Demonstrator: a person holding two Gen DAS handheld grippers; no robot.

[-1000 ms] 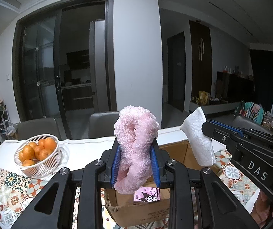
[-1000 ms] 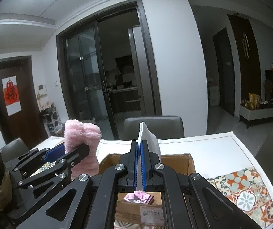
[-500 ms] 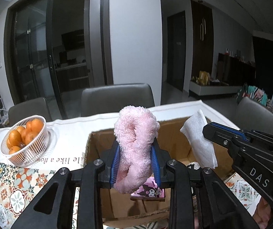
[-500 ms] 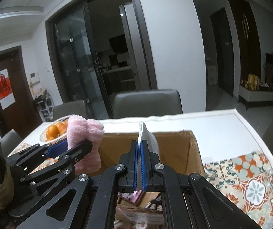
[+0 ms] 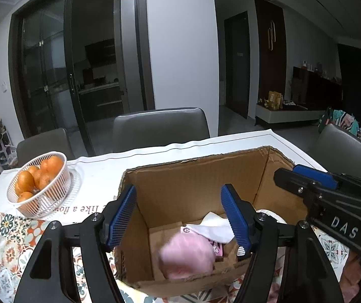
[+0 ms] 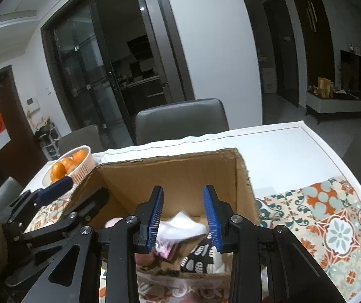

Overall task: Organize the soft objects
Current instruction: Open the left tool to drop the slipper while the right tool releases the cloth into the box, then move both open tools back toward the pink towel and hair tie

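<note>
An open cardboard box [image 5: 200,176] stands on the table; it also shows in the right wrist view [image 6: 170,176]. My left gripper [image 5: 180,217] is open and empty above the box. A fluffy pink item [image 5: 186,258], blurred, lies inside the box below it. My right gripper [image 6: 183,217] is open and empty above the box. A white cloth [image 6: 180,227] lies inside the box below it, and shows in the left wrist view [image 5: 216,227]. A small pink card [image 6: 165,248] and a black-and-white patterned item [image 6: 198,255] are also in the box.
A white basket of oranges [image 5: 39,184] stands left of the box, also in the right wrist view [image 6: 71,164]. The table [image 6: 294,151] has a white runner and a patterned cloth [image 6: 332,222]. Grey chairs [image 5: 160,128] stand behind it.
Both grippers have opened. The pink item has dropped from my left gripper into the box, and the white cloth has dropped from my right gripper into the box.
</note>
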